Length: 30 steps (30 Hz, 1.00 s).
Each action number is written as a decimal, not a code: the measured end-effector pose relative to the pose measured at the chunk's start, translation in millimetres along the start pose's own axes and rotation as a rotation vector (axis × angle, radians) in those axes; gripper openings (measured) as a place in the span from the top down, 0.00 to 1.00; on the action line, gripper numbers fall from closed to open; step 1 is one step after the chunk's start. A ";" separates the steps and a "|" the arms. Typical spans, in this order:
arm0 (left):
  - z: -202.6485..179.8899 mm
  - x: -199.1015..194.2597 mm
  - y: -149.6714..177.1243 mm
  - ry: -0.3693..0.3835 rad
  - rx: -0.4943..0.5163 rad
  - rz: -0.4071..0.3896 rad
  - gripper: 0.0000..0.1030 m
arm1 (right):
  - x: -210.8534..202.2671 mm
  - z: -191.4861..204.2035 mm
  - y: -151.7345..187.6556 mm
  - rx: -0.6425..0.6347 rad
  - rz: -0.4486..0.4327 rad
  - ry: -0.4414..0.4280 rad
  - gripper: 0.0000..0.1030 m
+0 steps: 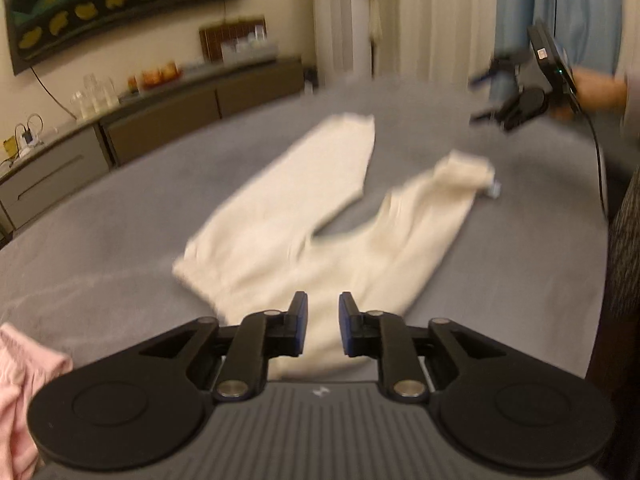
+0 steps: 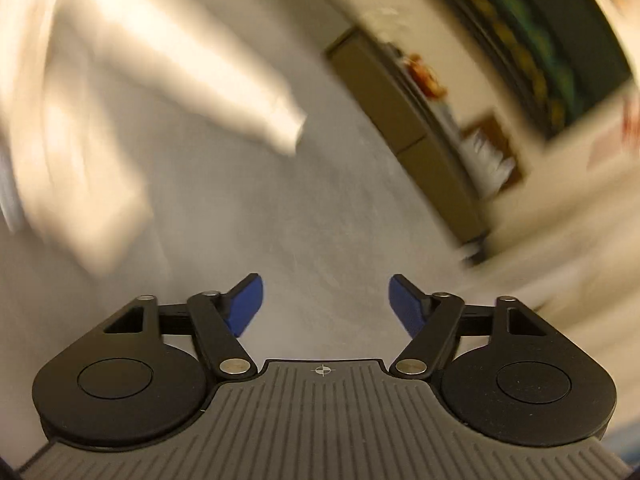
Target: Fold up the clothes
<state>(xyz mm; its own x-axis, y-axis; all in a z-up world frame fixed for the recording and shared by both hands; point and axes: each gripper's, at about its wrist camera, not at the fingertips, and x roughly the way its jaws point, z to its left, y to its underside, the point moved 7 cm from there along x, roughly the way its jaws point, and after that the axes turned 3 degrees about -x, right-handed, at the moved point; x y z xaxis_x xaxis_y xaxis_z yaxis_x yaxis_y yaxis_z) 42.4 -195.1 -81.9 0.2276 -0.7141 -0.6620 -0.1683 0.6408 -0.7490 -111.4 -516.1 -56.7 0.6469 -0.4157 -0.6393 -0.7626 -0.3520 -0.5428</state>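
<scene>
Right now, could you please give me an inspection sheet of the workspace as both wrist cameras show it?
Surface: grey bed cover, fairly smooth, no hard objects seen on it.
Job's things: cream trousers lie flat and unfolded, legs spread in a V; a small tag sticks out at one cuff.
Clutter: pink garment bunched at the near left edge.
Grippers: left gripper slightly open over the waistband, holding nothing; right gripper wide open, empty, raised above the bed; its view is motion-blurred.
Cables: black cable hangs from the right gripper; chargers and wires on the sideboard's left end.
Surroundings: dark sideboard with glasses and fruit, wall picture, cream curtains.
</scene>
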 end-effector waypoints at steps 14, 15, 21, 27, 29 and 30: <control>10.6 58.9 24.1 -0.143 -0.007 0.147 0.77 | 15.8 90.5 -25.9 0.055 -0.014 -0.610 0.82; 12.0 56.6 24.9 -0.151 -0.005 0.147 0.77 | 14.4 86.1 -28.2 0.109 0.006 -0.647 0.87; 22.6 51.2 25.4 -0.197 -0.018 0.146 0.77 | 9.8 29.7 -43.2 0.522 -0.056 -0.791 0.90; 27.8 50.9 23.1 -0.239 -0.017 0.145 0.77 | 17.3 47.3 -34.6 0.346 -0.010 -0.616 0.39; 26.8 50.9 23.4 -0.237 -0.018 0.140 0.77 | -1.6 70.3 -33.8 0.205 -0.073 -0.608 0.19; 26.4 51.1 23.3 -0.235 -0.018 0.139 0.77 | -10.3 82.3 -32.3 0.136 -0.106 -0.591 0.10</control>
<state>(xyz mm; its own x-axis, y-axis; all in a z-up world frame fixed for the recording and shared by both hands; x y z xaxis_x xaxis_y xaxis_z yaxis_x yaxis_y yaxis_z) 75.4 -209.2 -132.5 0.4169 -0.5336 -0.7359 -0.2300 0.7213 -0.6533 -93.3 -431.4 -77.5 0.6398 0.1644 -0.7507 -0.7125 -0.2392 -0.6596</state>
